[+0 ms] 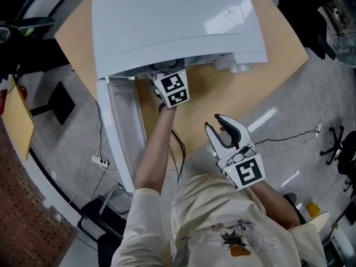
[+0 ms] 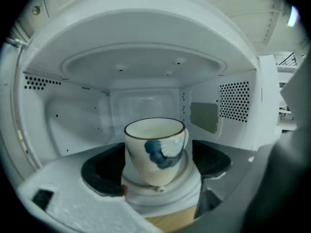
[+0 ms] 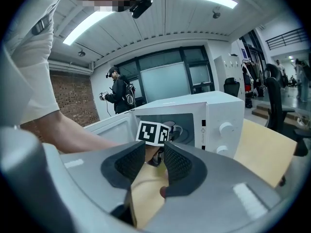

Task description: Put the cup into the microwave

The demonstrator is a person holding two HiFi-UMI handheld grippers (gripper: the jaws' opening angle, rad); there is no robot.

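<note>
Cream ceramic cup (image 2: 155,152), dark rim, blue flower splash on side, stands upright inside white microwave (image 2: 146,47). Left claw (image 2: 159,168) released, pads wide either side of cup, not pressing. Right claw (image 3: 155,161) outside microwave, empty, jaws slightly parted.

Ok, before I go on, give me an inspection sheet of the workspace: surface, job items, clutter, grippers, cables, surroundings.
Surface: light wooden round table, bare beside the microwave.
Job's things: white microwave, its door swung open; cream ceramic cup with a blue motif upright inside it.
Clutter: nothing seen.
Grippers: left gripper reaches into the microwave, jaws wide either side of the cup, not pressing it; right gripper held back, jaws apart, empty.
Cables: black cable hangs off the table edge; white power strip on the floor.
Surroundings: grey floor, brick wall, second person standing beyond the microwave.
</note>
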